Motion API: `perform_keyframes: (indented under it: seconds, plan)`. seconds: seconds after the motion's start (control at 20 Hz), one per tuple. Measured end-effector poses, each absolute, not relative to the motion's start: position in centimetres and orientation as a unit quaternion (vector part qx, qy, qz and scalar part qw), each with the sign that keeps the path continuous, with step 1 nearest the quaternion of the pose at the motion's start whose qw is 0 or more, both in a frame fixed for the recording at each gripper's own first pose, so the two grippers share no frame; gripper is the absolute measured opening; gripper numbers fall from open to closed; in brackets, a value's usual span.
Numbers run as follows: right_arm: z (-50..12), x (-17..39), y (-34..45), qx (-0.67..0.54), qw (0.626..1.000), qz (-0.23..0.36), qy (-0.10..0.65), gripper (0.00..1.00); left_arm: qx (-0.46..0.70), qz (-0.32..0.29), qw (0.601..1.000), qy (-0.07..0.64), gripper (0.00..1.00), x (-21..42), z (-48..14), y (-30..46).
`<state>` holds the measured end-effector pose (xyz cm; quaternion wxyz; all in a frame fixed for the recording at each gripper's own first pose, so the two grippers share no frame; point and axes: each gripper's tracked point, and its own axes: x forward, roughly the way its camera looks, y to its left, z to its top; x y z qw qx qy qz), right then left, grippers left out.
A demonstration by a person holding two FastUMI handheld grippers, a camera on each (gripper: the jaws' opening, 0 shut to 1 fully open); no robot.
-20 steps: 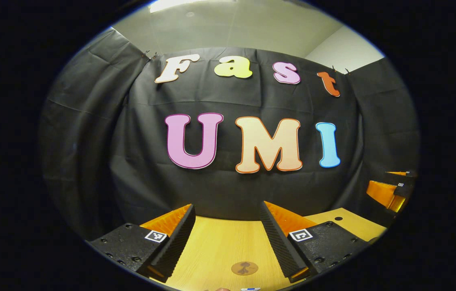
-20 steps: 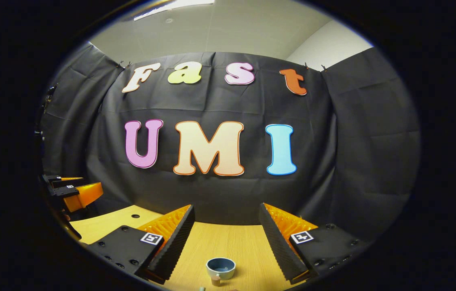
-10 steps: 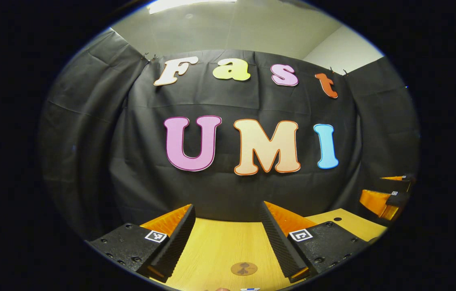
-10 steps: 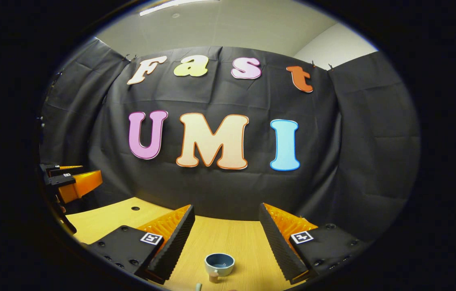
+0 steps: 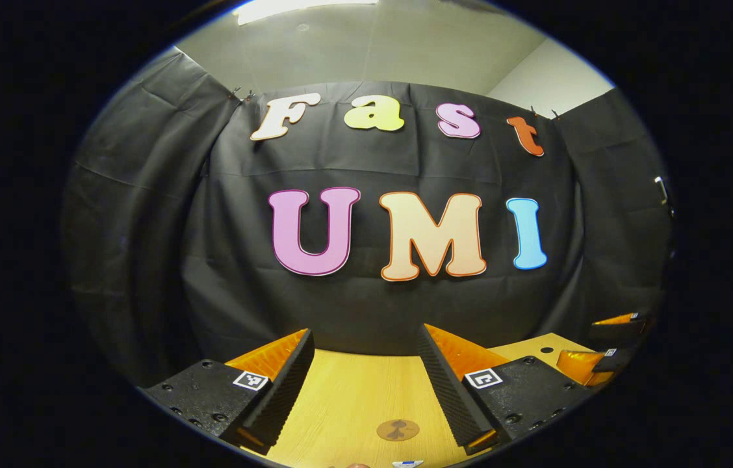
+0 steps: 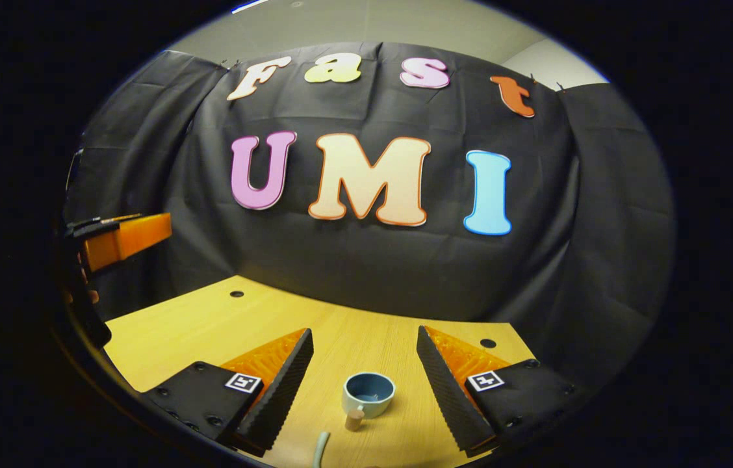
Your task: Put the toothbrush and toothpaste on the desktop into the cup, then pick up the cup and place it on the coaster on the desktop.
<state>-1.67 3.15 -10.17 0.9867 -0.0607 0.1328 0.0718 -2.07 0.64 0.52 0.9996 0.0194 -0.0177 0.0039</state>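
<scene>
Facing the black cloth wall (image 5: 373,305) at the far edge of a pale wooden desktop (image 6: 210,325), with two small dark holes (image 6: 236,294) near that far edge and a grey ceiling above

Left gripper (image 5: 366,383) held low and level over the desktop (image 5: 353,403), fingers spread wide, released, nothing between the ribbed black pads (image 5: 285,383); same gripper seen from the right gripper view as an orange and black shape (image 6: 123,237) up at the left, well above the wood, with part of a hand (image 6: 84,286) behind it

Right gripper (image 6: 363,383) tilted down toward the desktop, fingers likewise spread wide and empty, pads (image 6: 444,390) on either side of the cup but well apart from it; also seen low at the right edge of the left gripper view (image 5: 607,354)

Round brown coaster (image 5: 398,429) with a dark mark lying flat on the wood between the left fingers, near the bottom; a small white and blue scrap (image 5: 407,463) just below it, too cropped to tell what

Cup (image 6: 368,394) standing upright, pale outside, blue inside, with a short tan cork-like knob (image 6: 355,419) at its near side; nothing visible inside it

Pale green curved end of the toothbrush (image 6: 321,450) lying just left of and nearer than the cup, not touching it, mostly cut off by the bottom edge
</scene>
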Motion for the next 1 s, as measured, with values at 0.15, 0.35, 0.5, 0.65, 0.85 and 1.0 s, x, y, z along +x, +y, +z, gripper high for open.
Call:
perform_keyframes:
  seconds: [0.15,0.35,0.5,0.65,0.85,1.0]
  plan:
    - [-13.0,-2.3,3.0,-0.066,0.980,0.077,0.172,0.99,0.020,0.008,1.000,-0.016,0.93,-2.3,0.4,1.0]
    - [-16.5,-3.0,3.1,-0.066,0.970,0.083,0.221,0.99,0.022,0.013,1.000,-0.016,0.93,-2.4,0.4,1.5]
    - [-19.4,-3.6,3.3,-0.065,0.959,0.087,0.260,0.99,0.021,0.017,1.000,-0.013,0.93,-2.3,0.2,2.0]
    - [-21.9,-4.2,3.4,-0.067,0.948,0.089,0.299,1.00,0.023,0.023,0.999,-0.008,0.94,-2.2,-0.2,2.5]
    - [-24.9,-4.8,3.4,-0.082,0.929,0.092,0.349,0.99,0.023,0.032,0.999,-0.004,0.93,-2.1,-0.5,3.3]
    - [-27.0,-5.6,3.3,-0.089,0.914,0.094,0.384,0.99,0.022,0.040,0.999,-0.001,0.94,-2.0,-0.7,4.0]
